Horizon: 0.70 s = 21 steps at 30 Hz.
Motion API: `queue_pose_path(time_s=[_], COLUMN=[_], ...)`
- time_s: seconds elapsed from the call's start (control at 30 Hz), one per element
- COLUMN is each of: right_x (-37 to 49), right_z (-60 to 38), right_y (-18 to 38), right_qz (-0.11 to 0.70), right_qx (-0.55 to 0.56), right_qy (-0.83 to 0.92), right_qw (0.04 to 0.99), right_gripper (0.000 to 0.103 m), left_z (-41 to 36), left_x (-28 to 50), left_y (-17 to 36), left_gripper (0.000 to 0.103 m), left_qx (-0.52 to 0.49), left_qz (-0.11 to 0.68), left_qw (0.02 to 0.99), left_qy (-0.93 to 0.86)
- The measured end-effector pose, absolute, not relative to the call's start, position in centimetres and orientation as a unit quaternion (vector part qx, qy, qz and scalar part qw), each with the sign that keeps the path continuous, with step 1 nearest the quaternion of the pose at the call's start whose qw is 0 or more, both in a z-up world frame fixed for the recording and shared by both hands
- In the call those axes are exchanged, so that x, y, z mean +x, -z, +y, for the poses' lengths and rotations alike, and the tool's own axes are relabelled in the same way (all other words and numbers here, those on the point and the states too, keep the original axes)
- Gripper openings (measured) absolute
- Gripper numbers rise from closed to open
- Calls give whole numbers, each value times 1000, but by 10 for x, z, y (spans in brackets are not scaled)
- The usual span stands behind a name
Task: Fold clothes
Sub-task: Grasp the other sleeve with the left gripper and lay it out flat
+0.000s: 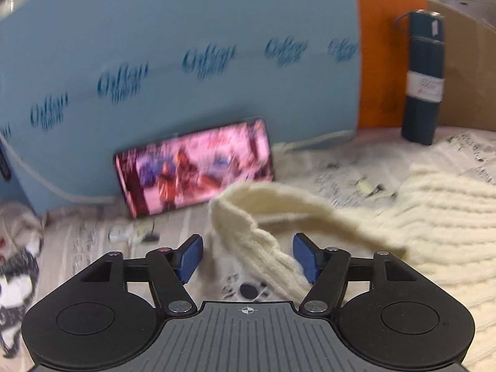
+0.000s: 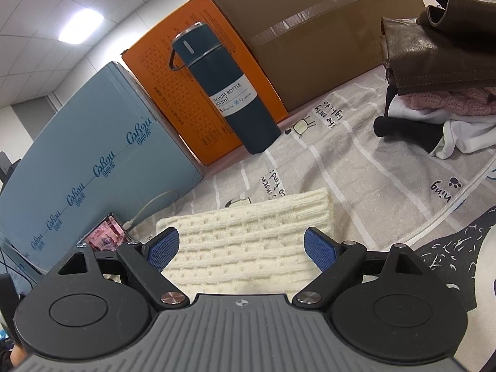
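Note:
A cream cable-knit sweater (image 1: 440,214) lies on the printed grey bedsheet (image 2: 356,167). In the left wrist view one sleeve (image 1: 248,214) arches up off the sheet and runs down between my left gripper's open blue pads; the left gripper (image 1: 251,257) is not closed on it. In the right wrist view a folded part of the sweater (image 2: 245,248) lies flat, and my right gripper (image 2: 241,249) hovers open over it, holding nothing.
A phone (image 1: 192,167) with a lit screen leans on a blue box (image 1: 186,62). A dark blue vacuum bottle (image 2: 226,93) stands before an orange box (image 2: 173,93) and a cardboard box (image 2: 325,37). A pile of clothes (image 2: 440,71) sits at right, a black patterned garment (image 2: 449,260) nearer.

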State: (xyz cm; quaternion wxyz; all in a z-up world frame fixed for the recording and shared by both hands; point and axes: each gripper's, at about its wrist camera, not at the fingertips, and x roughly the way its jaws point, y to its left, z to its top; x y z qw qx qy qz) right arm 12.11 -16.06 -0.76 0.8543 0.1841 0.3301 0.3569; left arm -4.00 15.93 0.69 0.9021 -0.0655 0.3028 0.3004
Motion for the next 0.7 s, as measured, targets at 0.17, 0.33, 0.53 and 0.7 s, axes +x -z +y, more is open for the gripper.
queue_pose_path(time_s=[0.17,0.33,0.53,0.7], right_x=[121,119,109,85], right_z=[-160,-159,-155,-157], right_y=[8,7,4,-6], right_qz=[330,327,305,278], right_qx=[182,178,164,143], right_qy=[-359,-369,-406,-447], right_qw=[854,852,846,838], right_gripper=[87,87,87,88], left_z=[156,149,131,105], left_x=[-72,-138,-249,-298], left_y=[-32,-61,-68,-46], left_gripper=[81,85,96,97], left_qx=[-66,-80,-169,-200], left_qz=[263,203,131,139], left_qw=[916,926,939,944], left_qy=[-296,-308,-268,-223])
